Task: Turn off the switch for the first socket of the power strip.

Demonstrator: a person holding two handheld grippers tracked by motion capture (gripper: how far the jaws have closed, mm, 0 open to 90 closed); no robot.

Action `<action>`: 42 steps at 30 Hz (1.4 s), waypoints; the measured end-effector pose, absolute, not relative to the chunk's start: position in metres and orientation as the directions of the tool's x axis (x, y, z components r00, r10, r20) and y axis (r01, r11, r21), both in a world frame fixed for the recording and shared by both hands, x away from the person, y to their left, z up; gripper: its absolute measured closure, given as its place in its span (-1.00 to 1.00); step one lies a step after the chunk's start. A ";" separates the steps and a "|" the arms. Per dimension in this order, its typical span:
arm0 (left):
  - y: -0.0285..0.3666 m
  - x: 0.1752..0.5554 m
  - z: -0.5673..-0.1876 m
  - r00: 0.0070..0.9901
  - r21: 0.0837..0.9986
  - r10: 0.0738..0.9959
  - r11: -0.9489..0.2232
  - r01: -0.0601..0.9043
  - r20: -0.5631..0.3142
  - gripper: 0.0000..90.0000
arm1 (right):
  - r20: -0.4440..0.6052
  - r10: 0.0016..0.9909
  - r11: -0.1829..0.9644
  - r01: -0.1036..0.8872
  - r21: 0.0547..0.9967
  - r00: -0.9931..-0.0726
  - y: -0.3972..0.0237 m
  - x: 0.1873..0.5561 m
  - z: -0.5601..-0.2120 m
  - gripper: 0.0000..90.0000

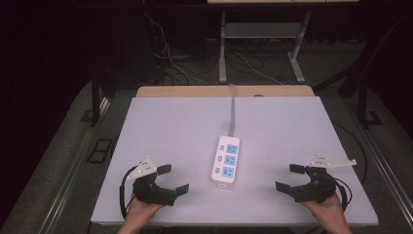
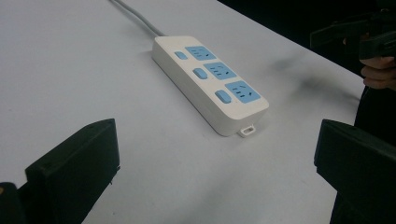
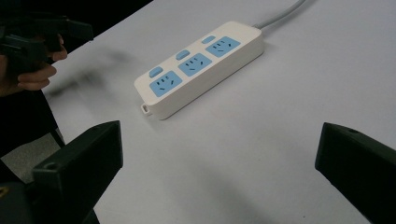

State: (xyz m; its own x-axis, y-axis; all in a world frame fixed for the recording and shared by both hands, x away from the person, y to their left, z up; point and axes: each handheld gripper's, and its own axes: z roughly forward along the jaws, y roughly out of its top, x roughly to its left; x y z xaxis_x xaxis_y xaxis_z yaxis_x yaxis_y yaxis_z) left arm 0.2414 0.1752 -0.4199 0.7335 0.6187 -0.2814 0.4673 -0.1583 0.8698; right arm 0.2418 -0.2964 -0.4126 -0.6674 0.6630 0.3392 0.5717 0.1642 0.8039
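While both wide-spread grippers, left gripper (image 1: 173, 178) and right gripper (image 1: 287, 177), flank it near the table's (image 1: 272, 122) front edge, the power strip (image 1: 226, 159) lies free mid-table.

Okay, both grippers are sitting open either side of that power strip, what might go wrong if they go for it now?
The power strip lies flat on the smooth white table, so it may slide when one jaw touches it first. Its grey cable runs off the far edge and could drag or tug back if the strip is lifted. The left gripper and right gripper face each other across the strip, so closing in together risks a collision.
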 end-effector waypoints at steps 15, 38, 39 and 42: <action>0.176 0.243 -0.421 0.734 0.867 0.614 -0.157 0.473 -0.290 -1.00 | 0.339 0.657 0.178 0.576 0.798 -0.673 -0.297 0.241 -0.414 -0.99; 0.172 0.241 -0.411 0.757 0.850 0.591 -0.215 0.480 -0.278 -1.00 | 0.329 0.654 0.209 0.581 0.787 -0.682 -0.296 0.241 -0.415 -0.98; 0.172 0.241 -0.411 0.757 0.850 0.591 -0.215 0.480 -0.278 -1.00 | 0.329 0.654 0.209 0.581 0.787 -0.682 -0.296 0.241 -0.415 -0.98; 0.171 0.242 -0.407 0.766 0.850 0.583 -0.228 0.474 -0.271 -1.00 | 0.330 0.655 0.210 0.583 0.785 -0.679 -0.296 0.241 -0.415 -0.99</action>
